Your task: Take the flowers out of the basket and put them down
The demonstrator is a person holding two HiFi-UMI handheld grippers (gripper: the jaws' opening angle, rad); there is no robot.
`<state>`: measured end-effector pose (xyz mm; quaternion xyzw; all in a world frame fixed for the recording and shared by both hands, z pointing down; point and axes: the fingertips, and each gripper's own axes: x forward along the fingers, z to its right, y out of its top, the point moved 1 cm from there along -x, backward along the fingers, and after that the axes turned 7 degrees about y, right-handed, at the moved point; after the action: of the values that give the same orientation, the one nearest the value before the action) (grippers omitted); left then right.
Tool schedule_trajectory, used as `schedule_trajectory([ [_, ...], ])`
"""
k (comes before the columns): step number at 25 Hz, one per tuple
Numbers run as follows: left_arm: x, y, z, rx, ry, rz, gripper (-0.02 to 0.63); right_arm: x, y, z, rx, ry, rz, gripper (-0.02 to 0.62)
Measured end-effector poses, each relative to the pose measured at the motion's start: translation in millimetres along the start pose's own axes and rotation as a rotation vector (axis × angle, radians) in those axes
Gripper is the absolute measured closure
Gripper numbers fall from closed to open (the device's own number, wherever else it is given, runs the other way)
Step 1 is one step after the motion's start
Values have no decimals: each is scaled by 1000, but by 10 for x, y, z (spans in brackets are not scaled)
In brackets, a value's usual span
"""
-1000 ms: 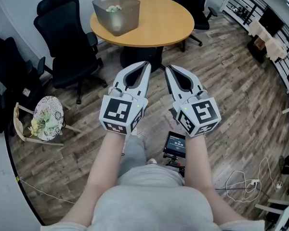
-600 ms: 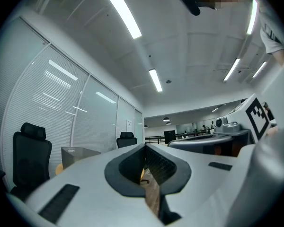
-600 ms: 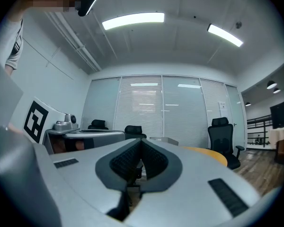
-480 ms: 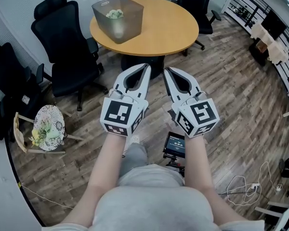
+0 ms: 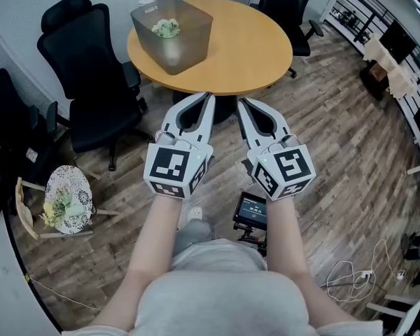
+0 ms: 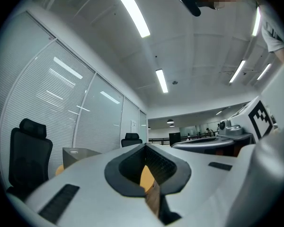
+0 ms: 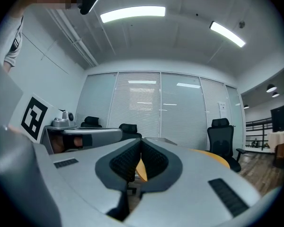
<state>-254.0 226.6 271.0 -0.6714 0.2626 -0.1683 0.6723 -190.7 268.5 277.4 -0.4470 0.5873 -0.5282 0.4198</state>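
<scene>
A grey translucent basket (image 5: 172,24) stands at the left edge of the round wooden table (image 5: 252,40), with pale flowers (image 5: 166,27) lying inside it. My left gripper (image 5: 209,97) and right gripper (image 5: 241,101) are side by side in front of me, short of the table's near edge. Both are shut and empty. The left gripper view looks along the closed left gripper (image 6: 145,146), with the basket (image 6: 79,154) ahead on the left. In the right gripper view the tips of the right gripper (image 7: 141,140) meet, with the table (image 7: 212,157) beyond them.
Black office chairs (image 5: 91,68) stand to the left of the table and another (image 5: 287,2) behind it. A small wooden chair with a lace cloth and flowers (image 5: 66,197) sits on the floor at left. A device with a screen (image 5: 252,211) and cables (image 5: 350,268) lie on the wooden floor.
The table and basket have come closer, and the small lace chair has slid down and left in view. Both grippers have advanced together towards the table and stayed shut.
</scene>
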Motion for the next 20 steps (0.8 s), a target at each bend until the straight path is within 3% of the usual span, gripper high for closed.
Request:
schedule_trajectory([
  [20,646,-43,-552,20,-64,16,601,797,-54,376,-19,-23,9,571],
])
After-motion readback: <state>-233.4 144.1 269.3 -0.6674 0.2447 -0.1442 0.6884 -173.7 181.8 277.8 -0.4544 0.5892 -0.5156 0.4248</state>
